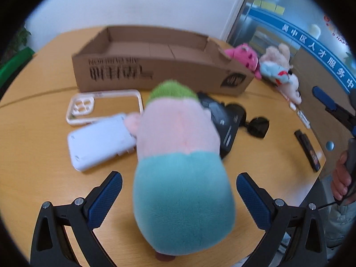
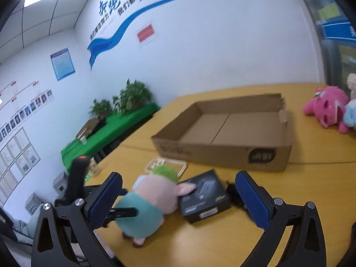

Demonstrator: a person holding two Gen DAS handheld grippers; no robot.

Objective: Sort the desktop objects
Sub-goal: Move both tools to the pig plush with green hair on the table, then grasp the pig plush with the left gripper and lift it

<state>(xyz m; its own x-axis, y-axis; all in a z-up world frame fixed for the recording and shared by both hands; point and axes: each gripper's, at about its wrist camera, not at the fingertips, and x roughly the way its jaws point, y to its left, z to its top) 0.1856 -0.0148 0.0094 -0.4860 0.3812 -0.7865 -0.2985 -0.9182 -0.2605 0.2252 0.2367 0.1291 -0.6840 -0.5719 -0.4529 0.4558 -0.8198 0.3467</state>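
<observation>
A plush toy [image 1: 180, 155] with a pink body, teal trousers and green hair stands on the wooden table [image 1: 33, 155], leaning away from me. My left gripper [image 1: 180, 198] is open, its blue pads on either side of the teal part; I cannot tell if they touch it. In the right wrist view the same plush toy [image 2: 153, 198] stands near the table's front edge with one finger [image 2: 124, 212] of the left gripper across it. My right gripper [image 2: 178, 200] is open and holds nothing, above a black box [image 2: 202, 198]. An open cardboard box [image 1: 155, 66] lies behind.
A white flat device [image 1: 100, 142] and a clear phone case [image 1: 104, 104] lie left of the plush; the black box [image 1: 222, 120] and sunglasses [image 1: 255, 124] lie right. Pink [image 1: 242, 57] and beige plush toys [image 1: 280, 66] sit at the far right. A hand [image 1: 340, 178] is at the right edge.
</observation>
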